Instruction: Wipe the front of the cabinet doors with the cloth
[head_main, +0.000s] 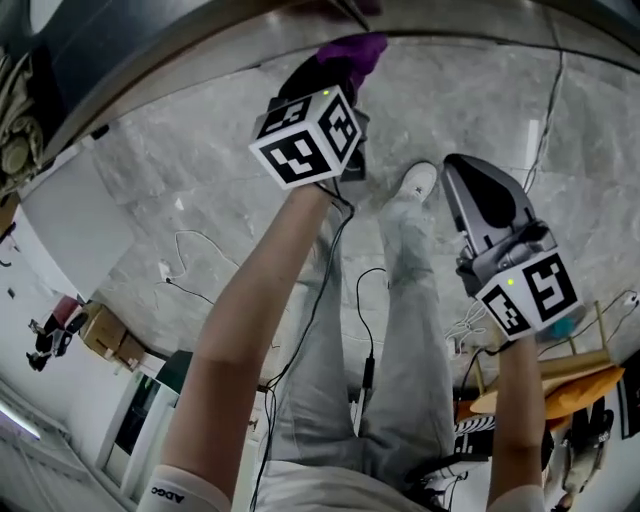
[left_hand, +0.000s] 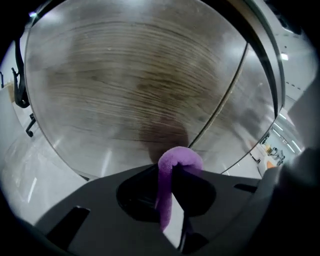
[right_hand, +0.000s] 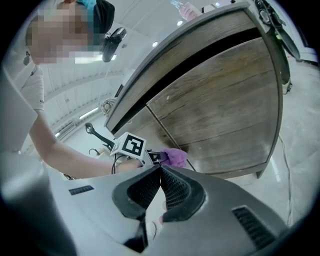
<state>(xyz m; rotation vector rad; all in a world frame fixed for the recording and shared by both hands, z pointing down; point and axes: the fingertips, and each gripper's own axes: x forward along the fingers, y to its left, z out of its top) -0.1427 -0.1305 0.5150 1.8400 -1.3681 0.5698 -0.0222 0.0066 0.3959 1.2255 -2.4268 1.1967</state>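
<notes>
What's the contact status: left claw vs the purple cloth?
Touching. The left gripper view shows the purple cloth pinched between the jaws of the left claw, with a fold looping over their tips.

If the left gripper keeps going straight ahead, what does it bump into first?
Probably the wooden cabinet door, right ahead; the purple cloth pinched in the left gripper would touch it first.

1. Left gripper (left_hand: 172, 172): black shell; white cube (head_main: 308, 137), black square markers, green light.
2. Right gripper (right_hand: 160, 169): grey shell, ribbed black pads (right_hand: 176, 189); matching cube (head_main: 528, 292).
3. Black cable (head_main: 367, 330), centre.
4. White sleeve (head_main: 180, 490), lower left; grey trousers (head_main: 400, 380); white shoe (head_main: 418, 183).
</notes>
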